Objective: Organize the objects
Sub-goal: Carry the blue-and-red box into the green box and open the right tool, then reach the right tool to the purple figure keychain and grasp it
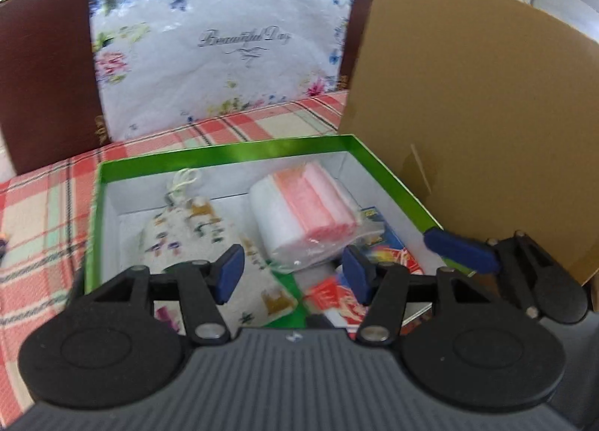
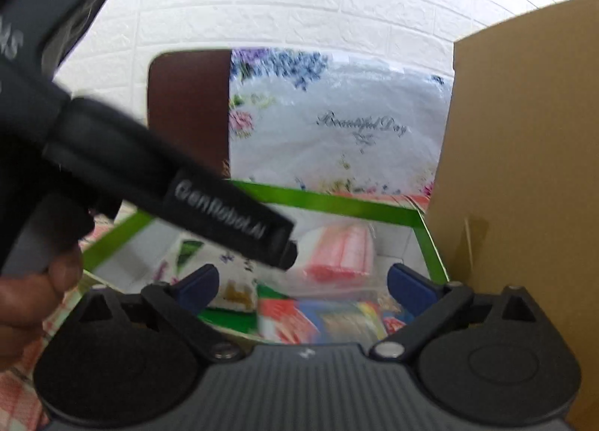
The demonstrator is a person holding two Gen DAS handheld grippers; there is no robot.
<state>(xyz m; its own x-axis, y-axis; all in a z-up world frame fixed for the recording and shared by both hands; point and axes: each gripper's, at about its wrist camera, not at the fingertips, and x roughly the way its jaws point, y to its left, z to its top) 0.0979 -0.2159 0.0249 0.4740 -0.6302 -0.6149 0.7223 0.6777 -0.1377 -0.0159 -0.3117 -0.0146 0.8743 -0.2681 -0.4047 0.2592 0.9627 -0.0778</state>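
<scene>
Both grippers, left and right, hover empty with jaws apart over the filled green box; next, likely fetching another item or a lid.

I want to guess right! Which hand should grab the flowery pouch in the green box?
Probably left. The left gripper hangs empty right over the flowery pouch; the right gripper sits farther over, beside the cardboard.
</scene>
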